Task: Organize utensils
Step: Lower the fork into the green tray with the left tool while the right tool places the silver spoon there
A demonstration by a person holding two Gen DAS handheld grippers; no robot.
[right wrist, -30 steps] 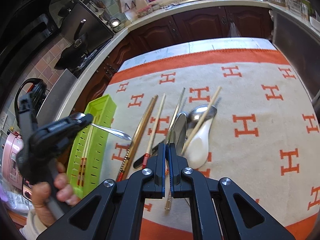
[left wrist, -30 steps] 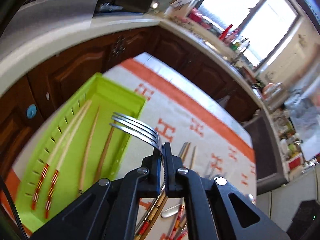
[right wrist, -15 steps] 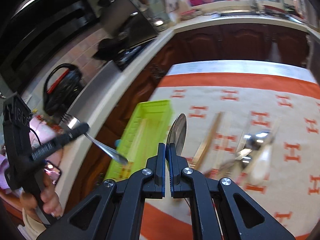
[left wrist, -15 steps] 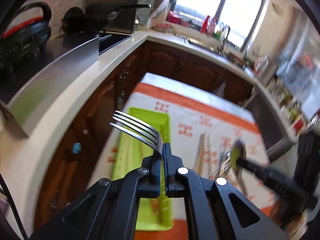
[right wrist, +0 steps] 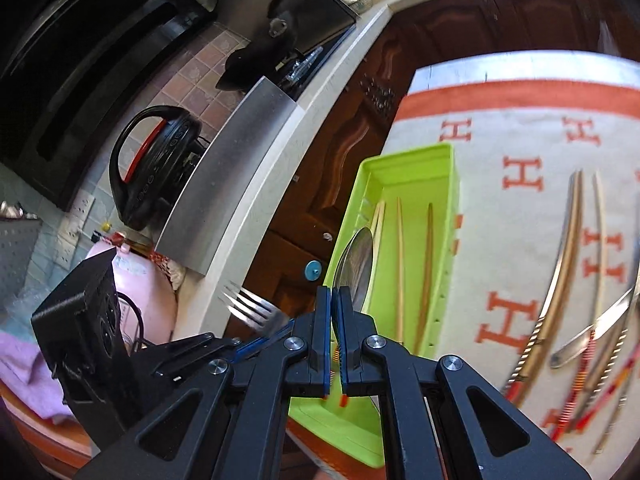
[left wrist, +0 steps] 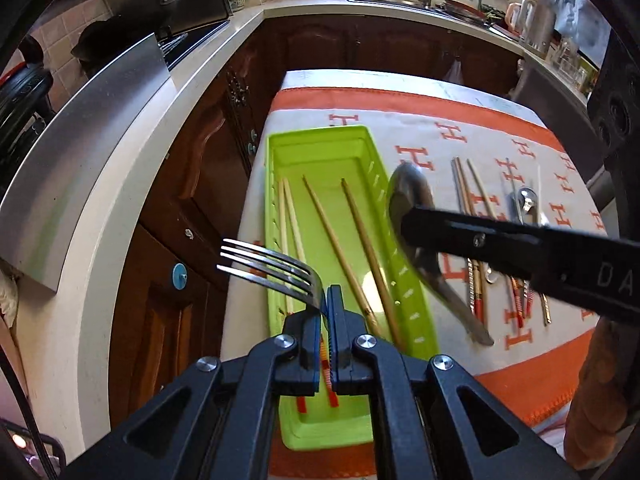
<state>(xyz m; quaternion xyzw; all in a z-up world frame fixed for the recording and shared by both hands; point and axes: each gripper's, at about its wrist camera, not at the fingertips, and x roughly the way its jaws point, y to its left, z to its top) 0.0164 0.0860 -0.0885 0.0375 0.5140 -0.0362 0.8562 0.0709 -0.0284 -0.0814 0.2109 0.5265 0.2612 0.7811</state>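
An orange-and-white cloth covers the bench, and a lime-green tray at its left edge holds four chopsticks, while more utensils lie loose on the cloth to the right. Above the tray, the left tongs are clenched on a fork. The right tongs are clenched on a metal spoon.
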